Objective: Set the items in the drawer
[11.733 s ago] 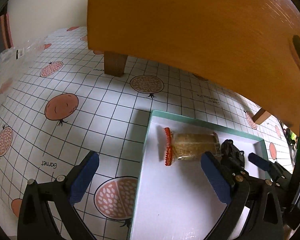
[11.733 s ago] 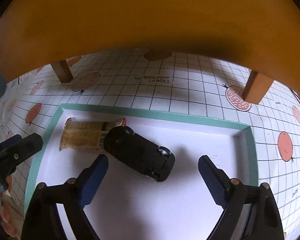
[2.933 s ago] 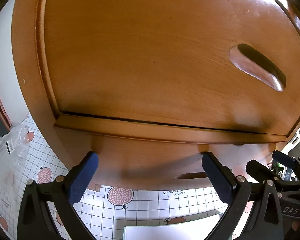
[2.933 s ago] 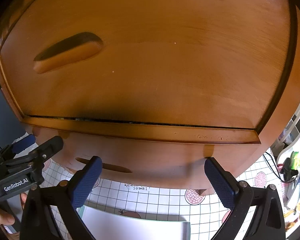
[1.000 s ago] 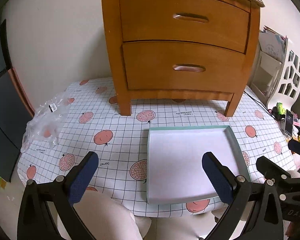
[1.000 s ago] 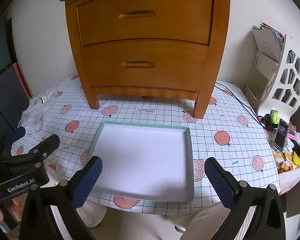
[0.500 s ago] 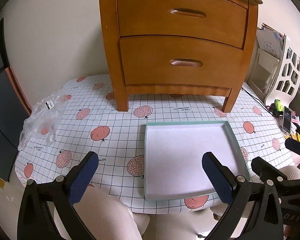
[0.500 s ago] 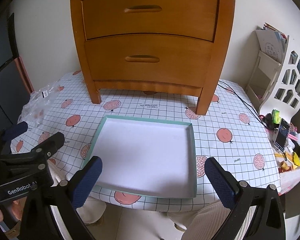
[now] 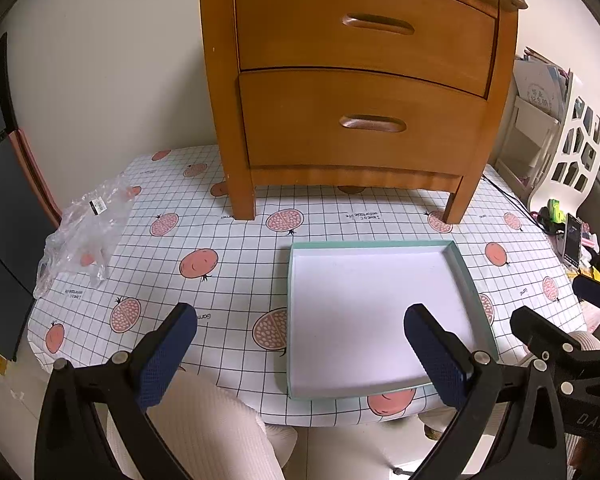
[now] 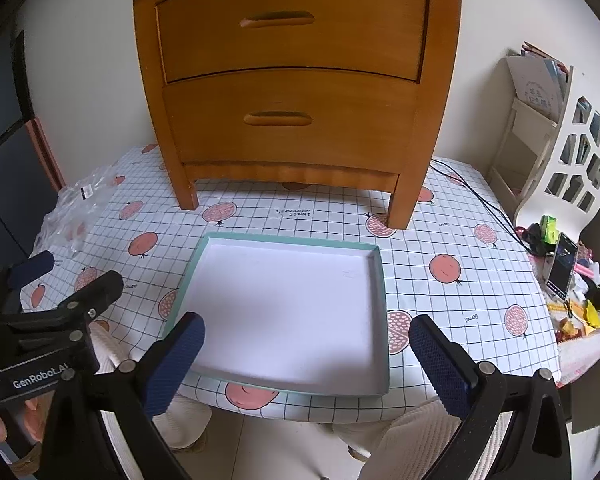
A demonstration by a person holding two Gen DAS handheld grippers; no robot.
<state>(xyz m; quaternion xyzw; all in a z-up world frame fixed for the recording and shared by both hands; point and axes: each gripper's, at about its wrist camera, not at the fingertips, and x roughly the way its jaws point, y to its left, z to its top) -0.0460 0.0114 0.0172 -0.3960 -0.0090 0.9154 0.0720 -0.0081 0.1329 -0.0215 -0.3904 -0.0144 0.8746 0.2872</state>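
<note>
A wooden nightstand stands at the back of the table, its upper drawer and lower drawer both closed. In front of it lies a white tray with a teal rim, with nothing in it. My left gripper is open and held back over the table's near edge, nothing between its fingers. My right gripper is open too, near the tray's front edge. No toy car or snack packet shows in either view.
A crumpled clear plastic bag lies at the table's left edge. A phone and small clutter sit at the right, next to a white shelf. A black cable runs across the cloth. A person's knees in white are below.
Over the last second both grippers drew slightly nearer the table. Earlier the snack and toy car lay in the tray; then both grippers were up against the nightstand; now the tray is bare.
</note>
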